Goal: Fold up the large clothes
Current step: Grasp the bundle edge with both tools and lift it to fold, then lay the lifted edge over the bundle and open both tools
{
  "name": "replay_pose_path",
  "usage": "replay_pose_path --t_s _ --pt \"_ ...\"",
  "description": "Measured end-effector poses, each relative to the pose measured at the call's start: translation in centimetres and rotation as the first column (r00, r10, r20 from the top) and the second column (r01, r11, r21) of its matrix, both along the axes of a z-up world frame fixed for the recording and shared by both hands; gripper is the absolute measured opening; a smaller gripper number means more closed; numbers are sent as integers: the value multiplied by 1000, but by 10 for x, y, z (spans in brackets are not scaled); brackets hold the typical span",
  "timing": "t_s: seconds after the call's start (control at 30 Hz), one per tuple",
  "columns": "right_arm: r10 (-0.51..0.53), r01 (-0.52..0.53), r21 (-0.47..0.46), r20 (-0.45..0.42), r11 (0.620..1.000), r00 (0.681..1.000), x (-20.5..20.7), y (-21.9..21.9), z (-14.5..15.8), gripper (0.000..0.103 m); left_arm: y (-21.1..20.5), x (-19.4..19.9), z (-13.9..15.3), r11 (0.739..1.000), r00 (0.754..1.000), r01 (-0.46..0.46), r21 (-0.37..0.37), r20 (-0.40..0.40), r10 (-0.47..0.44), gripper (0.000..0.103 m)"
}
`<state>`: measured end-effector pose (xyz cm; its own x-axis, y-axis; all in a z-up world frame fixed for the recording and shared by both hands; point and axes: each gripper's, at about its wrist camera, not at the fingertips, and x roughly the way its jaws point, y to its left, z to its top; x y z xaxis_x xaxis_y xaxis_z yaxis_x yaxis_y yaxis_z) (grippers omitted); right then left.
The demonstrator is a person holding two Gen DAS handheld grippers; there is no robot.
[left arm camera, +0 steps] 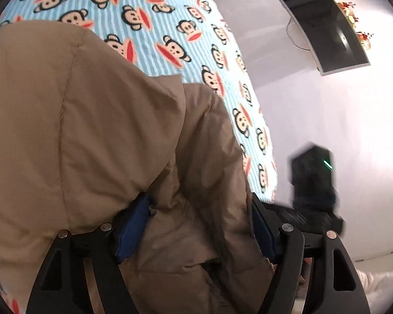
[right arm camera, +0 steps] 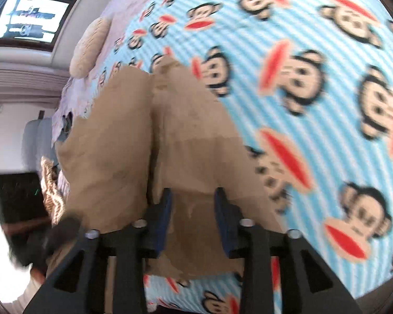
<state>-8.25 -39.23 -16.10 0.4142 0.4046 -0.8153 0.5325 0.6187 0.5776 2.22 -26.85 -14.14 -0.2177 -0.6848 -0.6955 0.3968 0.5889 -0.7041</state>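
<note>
Left wrist view: both the left gripper (left arm camera: 196,225) and right gripper (right arm camera: 192,219) stand open around the brown coat (left arm camera: 78,120); the puffy fold may spring undone on the bedspread (right arm camera: 327,130).

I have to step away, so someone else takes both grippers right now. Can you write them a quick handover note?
Left gripper: jaws apart, a fold of the tan jacket lies between the pads, not pinched.
Right gripper: jaws apart, jacket fabric between them, loose too.
The jacket lies on the monkey-print blanket on the bed, bunched with one part doubled over.
Done: a first fold, it seems.
Left: regrip, fold the rest, and flatten it.
</note>
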Motion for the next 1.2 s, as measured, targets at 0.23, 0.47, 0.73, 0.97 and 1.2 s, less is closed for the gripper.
replay_pose_path --t_s 0.23,0.47,0.73,0.97,1.2 --pt "109 -122 60 181 991 977 -44 11 53 82 -19 1 -4 999 1000 -13 43 9 13 74" --pt "256 -286 100 239 953 937 -14 74 71 82 -39 5 11 995 997 -10 95 74 3 74" --pt "143 -142 -33 4 989 990 -7 55 28 20 33 24 80 966 880 -211 152 460 120 74" --pt "109 -111 -43 -41 993 993 -31 45 13 20 80 71 25 886 866 -374 274 445 228 74" --pt "19 -24 -44 -102 999 995 -54 20 -17 20 -6 67 -8 903 850 -289 317 518 90 74"
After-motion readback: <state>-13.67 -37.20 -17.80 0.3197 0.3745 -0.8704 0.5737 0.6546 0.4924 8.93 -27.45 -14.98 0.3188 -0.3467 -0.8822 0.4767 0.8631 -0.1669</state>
